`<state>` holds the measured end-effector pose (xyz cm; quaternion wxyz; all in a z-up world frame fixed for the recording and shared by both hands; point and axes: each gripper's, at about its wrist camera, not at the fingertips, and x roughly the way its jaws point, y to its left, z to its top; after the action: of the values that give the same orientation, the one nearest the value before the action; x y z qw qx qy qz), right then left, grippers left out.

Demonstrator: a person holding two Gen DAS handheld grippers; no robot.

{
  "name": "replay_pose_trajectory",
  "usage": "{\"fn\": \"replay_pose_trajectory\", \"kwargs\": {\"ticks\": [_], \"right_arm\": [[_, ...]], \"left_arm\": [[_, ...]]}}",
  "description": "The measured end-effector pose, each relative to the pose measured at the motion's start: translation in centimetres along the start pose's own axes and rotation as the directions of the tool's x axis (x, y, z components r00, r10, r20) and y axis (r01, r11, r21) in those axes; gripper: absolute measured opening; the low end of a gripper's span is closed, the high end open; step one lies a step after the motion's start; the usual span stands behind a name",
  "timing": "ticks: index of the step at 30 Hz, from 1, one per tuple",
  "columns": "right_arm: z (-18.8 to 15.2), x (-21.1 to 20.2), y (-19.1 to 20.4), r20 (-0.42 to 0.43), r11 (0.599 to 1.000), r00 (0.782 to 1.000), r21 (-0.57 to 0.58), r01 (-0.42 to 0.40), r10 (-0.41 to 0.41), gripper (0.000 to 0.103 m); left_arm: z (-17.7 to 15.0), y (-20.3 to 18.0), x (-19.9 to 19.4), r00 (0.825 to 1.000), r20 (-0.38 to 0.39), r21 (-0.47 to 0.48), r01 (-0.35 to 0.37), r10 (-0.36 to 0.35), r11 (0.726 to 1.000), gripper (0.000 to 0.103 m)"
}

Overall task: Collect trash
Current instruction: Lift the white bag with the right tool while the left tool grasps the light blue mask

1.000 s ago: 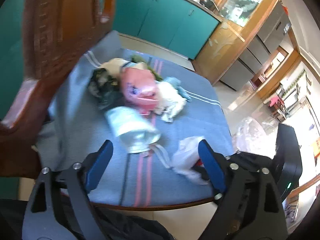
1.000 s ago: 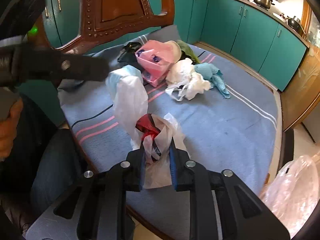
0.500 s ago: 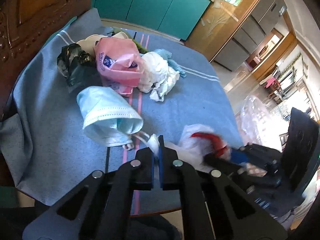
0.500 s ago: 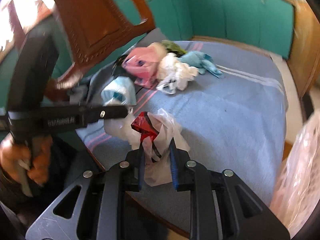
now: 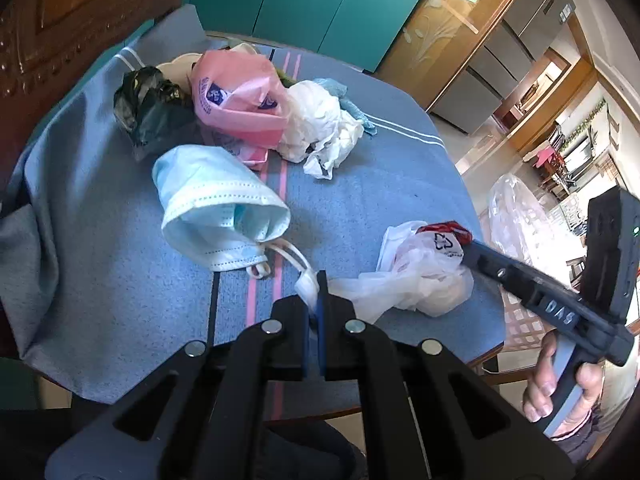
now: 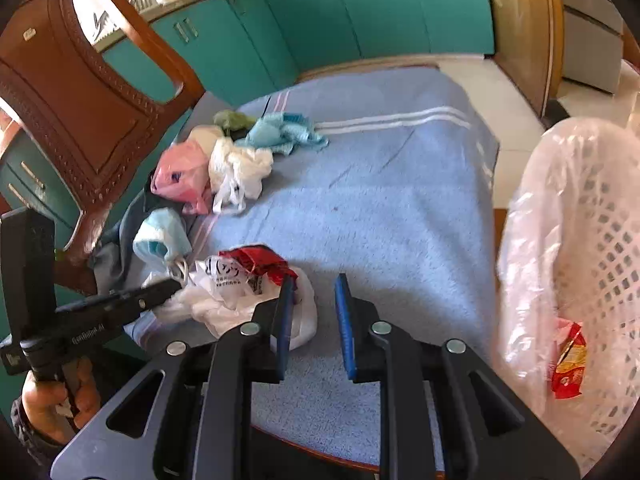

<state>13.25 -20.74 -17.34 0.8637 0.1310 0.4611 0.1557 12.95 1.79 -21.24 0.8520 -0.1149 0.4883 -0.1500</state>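
Note:
A crumpled white plastic bag [image 5: 416,276] with a red wrapper [image 6: 256,261] in it lies near the front edge of the blue-clothed table [image 6: 380,200]. My left gripper [image 5: 314,296] is shut on one thin end of this bag. My right gripper [image 6: 312,312] is open just to the right of the bag, its left finger touching it. A light blue face mask [image 5: 216,212] lies left of the bag. Further back are a pink bag [image 5: 236,100], a black bag [image 5: 148,104], a white bag [image 5: 316,124] and a blue cloth [image 6: 280,132].
A white mesh bin lined with clear plastic [image 6: 580,264] stands off the table's right edge, with a red wrapper [image 6: 568,364] inside. A carved wooden chair [image 6: 80,100] stands at the left. Teal cabinets [image 6: 320,20] line the back.
My right gripper has opened and let go of the white bag, shifting right toward the bin. My left gripper stays shut on the bag's end.

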Motion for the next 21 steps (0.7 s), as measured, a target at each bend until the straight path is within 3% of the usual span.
{"fn": "replay_pose_trajectory", "kwargs": {"ticks": [3, 4, 5, 7, 8, 9, 15, 18, 20, 21], "right_arm": [[0.4, -1.9, 0.5, 0.060, 0.999, 0.998, -0.022, -0.033, 0.035, 0.027], [0.4, -2.4, 0.9, 0.074, 0.999, 0.997, -0.042, -0.028, 0.031, 0.041], [0.4, -2.7, 1.4, 0.084, 0.998, 0.996, -0.061, -0.021, 0.026, 0.063], [0.3, -2.9, 2.1, 0.099, 0.996, 0.994, -0.080, -0.029, 0.037, 0.073], [0.3, -2.6, 2.3, 0.089, 0.995, 0.995, -0.089, -0.040, 0.048, 0.073], [0.2, -1.8, 2.8, 0.065, 0.994, 0.996, -0.100, -0.049, 0.056, 0.073], [-1.3, 1.7, 4.9, -0.035, 0.988, 0.999, -0.148, -0.035, 0.030, 0.073], [-1.8, 2.0, 5.4, -0.047, 0.984, 0.999, -0.173, -0.036, 0.028, 0.063], [-1.8, 1.8, 5.6, -0.054, 0.982, 0.998, -0.183, -0.047, 0.038, 0.044], [-1.9, 1.6, 5.5, -0.055, 0.982, 0.998, -0.183, -0.052, 0.043, 0.041]], "left_arm": [[0.2, -0.3, -0.9, 1.000, 0.024, 0.024, -0.017, 0.016, 1.000, 0.006], [0.3, -0.4, -1.4, 0.999, 0.034, 0.030, -0.021, 0.020, 0.999, 0.007], [0.4, -0.4, -2.0, 0.999, 0.048, 0.026, -0.013, 0.012, 1.000, 0.013], [0.8, 0.1, -3.2, 0.997, 0.082, 0.013, 0.006, -0.007, 1.000, 0.038], [1.0, 0.3, -3.8, 0.995, 0.100, 0.003, 0.002, -0.003, 1.000, 0.057], [1.2, 0.7, -4.4, 0.992, 0.127, -0.017, -0.010, 0.012, 1.000, 0.064], [3.2, 4.2, -3.9, 0.987, 0.116, -0.168, -0.087, 0.108, 0.982, 0.082], [4.2, 4.6, -1.4, 0.991, 0.056, -0.205, -0.110, 0.124, 0.973, 0.083], [4.3, 4.3, 0.0, 0.993, 0.054, -0.189, -0.093, 0.105, 0.978, 0.080], [4.3, 4.0, 0.4, 0.992, 0.053, -0.176, -0.104, 0.115, 0.979, 0.059]]}}
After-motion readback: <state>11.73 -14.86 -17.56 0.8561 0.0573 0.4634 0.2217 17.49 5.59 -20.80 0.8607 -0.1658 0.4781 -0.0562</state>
